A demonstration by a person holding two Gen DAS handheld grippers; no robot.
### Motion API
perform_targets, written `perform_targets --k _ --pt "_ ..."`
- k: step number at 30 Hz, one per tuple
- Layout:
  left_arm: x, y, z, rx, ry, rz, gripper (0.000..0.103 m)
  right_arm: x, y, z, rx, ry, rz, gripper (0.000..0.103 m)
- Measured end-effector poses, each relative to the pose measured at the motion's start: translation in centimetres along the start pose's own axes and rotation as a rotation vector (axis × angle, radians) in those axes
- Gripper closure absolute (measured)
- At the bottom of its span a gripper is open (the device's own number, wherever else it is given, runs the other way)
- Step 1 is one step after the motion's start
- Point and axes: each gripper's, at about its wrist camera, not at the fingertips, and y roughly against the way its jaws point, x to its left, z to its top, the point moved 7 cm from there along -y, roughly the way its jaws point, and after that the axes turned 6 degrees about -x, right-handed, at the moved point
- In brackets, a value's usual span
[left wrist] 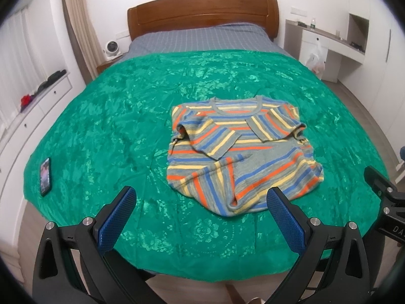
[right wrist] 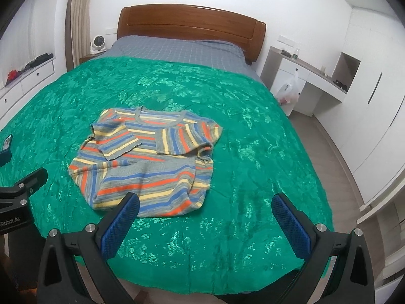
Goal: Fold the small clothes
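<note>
- While both grippers hang back at the near edge of the bed (left wrist: 76, 96), the striped sweater (left wrist: 240, 157) lies partway folded on the green bedspread (left wrist: 114, 116); both sleeves are already turned in across the chest, so the first folds look done
- What's left, by my reading: the lower half wants bringing up toward the collar, and the bundle wants squaring off; the hem end is bunched and slanted, not lying flat
- Left gripper (left wrist: 201, 201) has its blue-padded fingers (left wrist: 119, 217) spread wide with nothing between them; it hovers over the bedspread just short of the sweater's near hem, its right-hand finger overlapping the hem corner in view, contact unclear
- Right gripper (right wrist: 205, 209) shows the same; fingers (right wrist: 291, 225) well apart, empty, near the hem's right-hand corner
- Sweater itself: a small knit in grey, blue, orange and pale yellow bands, grey ribbed round neck pointing at the wooden headboard (left wrist: 202, 10); soft and floppy, with a ridge of slack at the right shoulder
- Off to the left, well apart from the sweater, a phone (left wrist: 45, 177) rests on the bedspread
</note>
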Motion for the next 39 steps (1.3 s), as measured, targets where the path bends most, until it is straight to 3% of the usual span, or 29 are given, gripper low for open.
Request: perform_targets --k 39 --pt "-0.47 -0.07 -0.54 0.015 -0.012 -0.004 0.0 -0.78 -0.69 -0.7 0.035 -0.012 -0.023 0.0"
